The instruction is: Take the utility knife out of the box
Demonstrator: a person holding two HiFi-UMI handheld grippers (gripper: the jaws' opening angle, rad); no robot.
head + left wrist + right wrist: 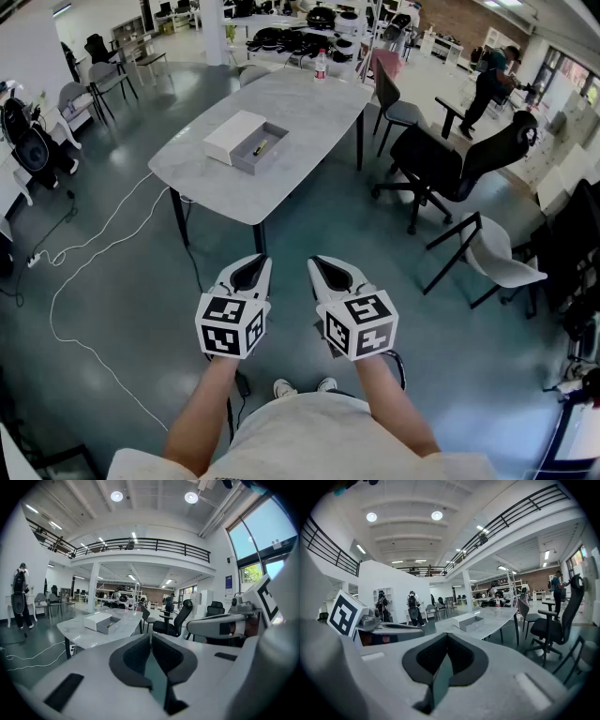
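A grey open box lies on the marble-top table, well ahead of me. Its white lid sits against its left side. Inside lies a small dark-and-yellow utility knife. The same box with the knife shows far off in the left gripper view. It is a small shape in the right gripper view. My left gripper and right gripper hang side by side close to my body, short of the table, over the floor. Both are shut and hold nothing.
A black office chair and a white chair stand right of the table. A white cable snakes over the floor at left. A bottle stands at the table's far end. A person stands far back right.
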